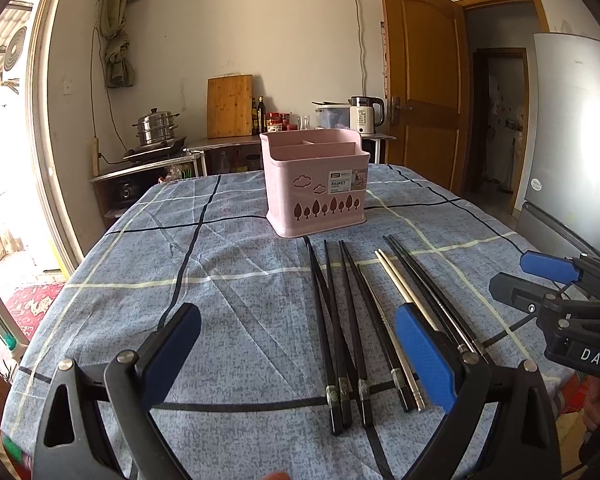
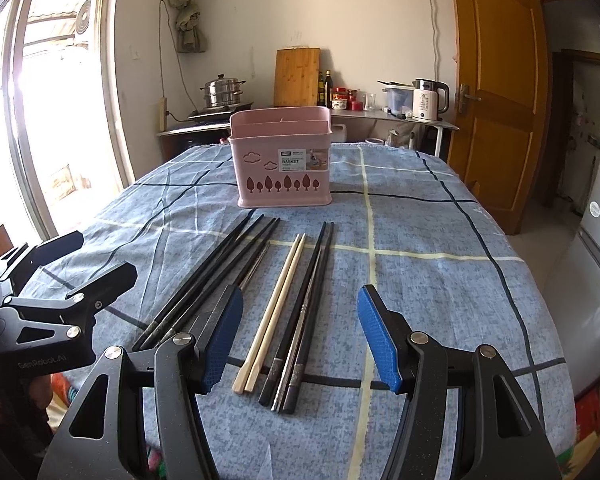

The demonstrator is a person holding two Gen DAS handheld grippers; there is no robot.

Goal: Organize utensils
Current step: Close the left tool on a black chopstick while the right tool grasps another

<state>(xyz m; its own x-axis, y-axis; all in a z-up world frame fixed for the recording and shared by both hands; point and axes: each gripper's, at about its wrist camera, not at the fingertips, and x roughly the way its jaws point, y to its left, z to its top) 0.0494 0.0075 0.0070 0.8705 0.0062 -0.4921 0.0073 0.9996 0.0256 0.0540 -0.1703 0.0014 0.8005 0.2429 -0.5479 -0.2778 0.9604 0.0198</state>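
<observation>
On the cloth-covered counter (image 2: 440,280), no sorting is yet seen done: all chopsticks (image 2: 284,304) are laid flat before the pink basket (image 2: 282,160), apparently unfilled. Both left gripper (image 1: 296,344) and right gripper (image 2: 300,332) are held wide-jawed, gripping nothing.

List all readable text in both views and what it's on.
"BASKET": sticker on the pink basket; its smaller print is unreadable.
"DAS": right claw body, cut off at the frame edge.
"GenRobot.AI": left claw body.
"55": kettle display.
Fridge logo and stickers: too blurred.
</observation>
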